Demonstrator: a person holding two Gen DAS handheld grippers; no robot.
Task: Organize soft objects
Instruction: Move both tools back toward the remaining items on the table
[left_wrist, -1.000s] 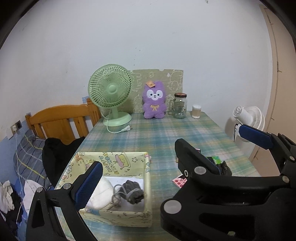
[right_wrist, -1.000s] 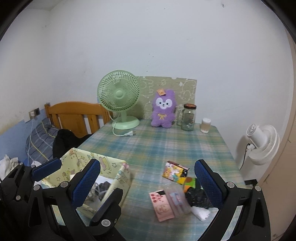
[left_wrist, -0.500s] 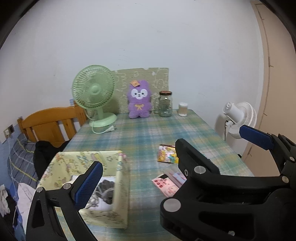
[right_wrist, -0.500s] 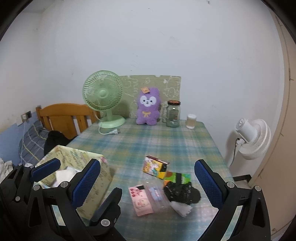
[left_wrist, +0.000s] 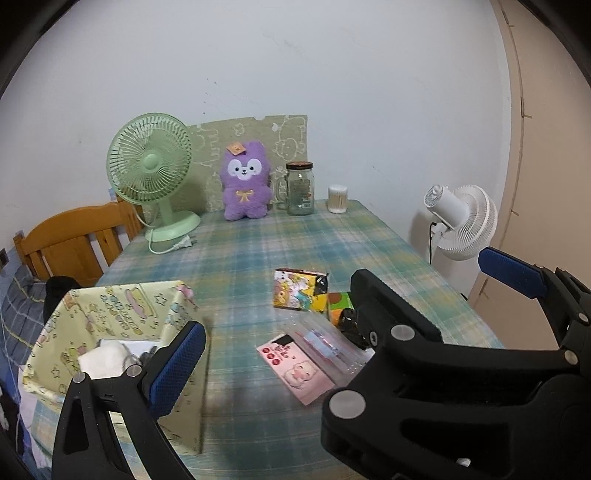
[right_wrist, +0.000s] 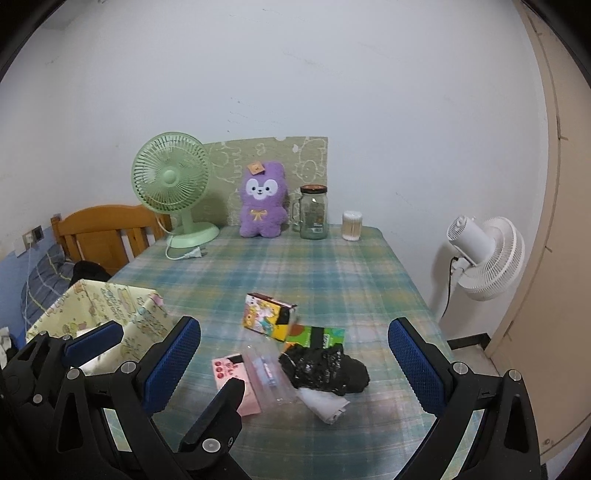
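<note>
A yellow patterned fabric box (left_wrist: 110, 314) sits at the table's near left and holds a white cloth (left_wrist: 103, 360) and a grey item; it also shows in the right wrist view (right_wrist: 107, 314). A black crumpled soft item (right_wrist: 325, 371) lies on a white cloth (right_wrist: 325, 404) near the front. A pink packet (right_wrist: 236, 380), a clear packet (right_wrist: 266, 373), a cartoon carton (right_wrist: 267, 315) and a green carton (right_wrist: 317, 336) lie beside it. My left gripper (left_wrist: 343, 325) is open and empty above the packets. My right gripper (right_wrist: 295, 365) is open and empty above the black item.
A green desk fan (left_wrist: 155, 181), a purple plush (left_wrist: 245, 184), a glass jar (left_wrist: 300, 188) and a cotton-swab tub (left_wrist: 338, 198) stand along the back wall. A wooden chair (left_wrist: 74, 243) is at left. A white floor fan (right_wrist: 484, 251) stands right of the table.
Both grippers have swung right from over the fabric box toward the pile of packets and the black item. Both stay open.
</note>
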